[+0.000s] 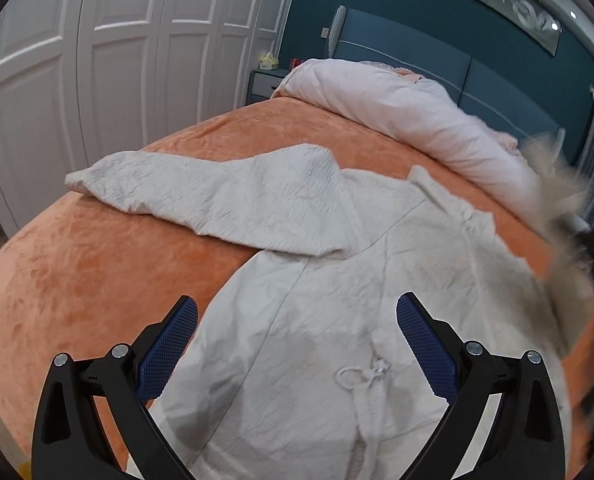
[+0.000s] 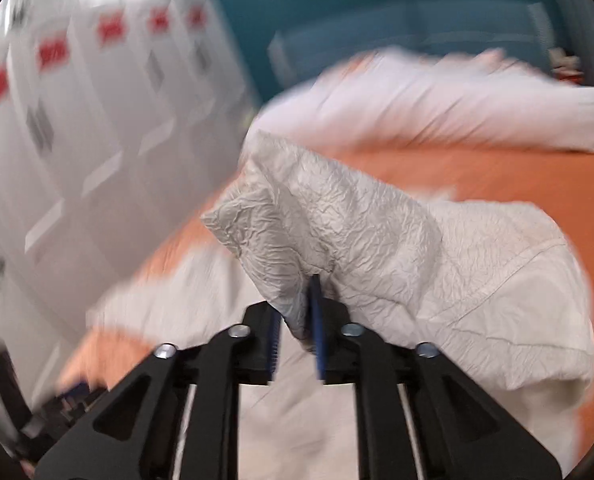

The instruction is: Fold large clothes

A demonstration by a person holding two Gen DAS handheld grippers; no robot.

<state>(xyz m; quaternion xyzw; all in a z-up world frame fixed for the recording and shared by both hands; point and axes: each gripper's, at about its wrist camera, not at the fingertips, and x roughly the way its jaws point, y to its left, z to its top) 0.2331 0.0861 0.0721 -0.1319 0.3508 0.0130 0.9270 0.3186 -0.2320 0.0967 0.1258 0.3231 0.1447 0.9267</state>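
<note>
Spreading over orange bedspread [image 1: 77, 264] — white garment [image 1: 297, 320], wardrobe doors [image 1: 97, 60] behind.

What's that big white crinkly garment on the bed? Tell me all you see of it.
The white coat looks like thin, wrinkled fabric with seams and a drawstring at the middle. It lies spread on the orange bedspread, one sleeve stretched sideways. The right gripper pinches a fold, lifting it; the left gripper hovers open above.

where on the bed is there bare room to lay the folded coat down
Bare orange blanket lies left of the coat, below its outstretched sleeve, out to the bed edge. A thinner strip runs between sleeve and rolled duvet. The right side is crowded: coat body, duvet, and the right gripper gripping coat fabric. The left gripper hovers open over the coat.
</note>
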